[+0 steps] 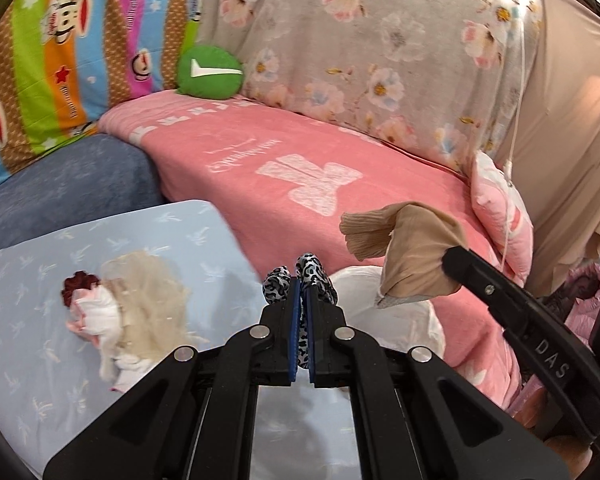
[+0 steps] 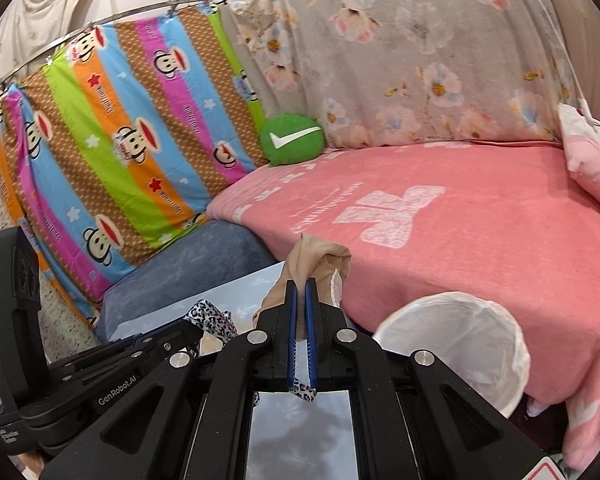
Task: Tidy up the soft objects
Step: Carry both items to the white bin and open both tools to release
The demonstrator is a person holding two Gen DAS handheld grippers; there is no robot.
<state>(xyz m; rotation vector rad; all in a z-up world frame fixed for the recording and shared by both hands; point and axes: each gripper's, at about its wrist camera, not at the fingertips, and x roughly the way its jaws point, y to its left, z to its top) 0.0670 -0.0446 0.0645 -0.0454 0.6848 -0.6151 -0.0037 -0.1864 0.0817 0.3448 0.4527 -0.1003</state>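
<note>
1. Holding a spotted scrunchie [image 1: 309, 276] in the left tongs [image 1: 303, 300], clamped tight, up above the blue pillow [image 1: 36, 320].
2. Holding a tan sock [image 2: 320, 260] in the right tongs [image 2: 301, 300], clamped too, near the white basket [image 2: 512, 344].
3. Feeling soft, light, floppy. Pinching the thick bunched part, best for not slipping.

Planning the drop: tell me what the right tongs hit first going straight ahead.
Probably the pink blanket: the right tongs, shut on a beige stocking, point at it. The white bin sits off to their right.
</note>
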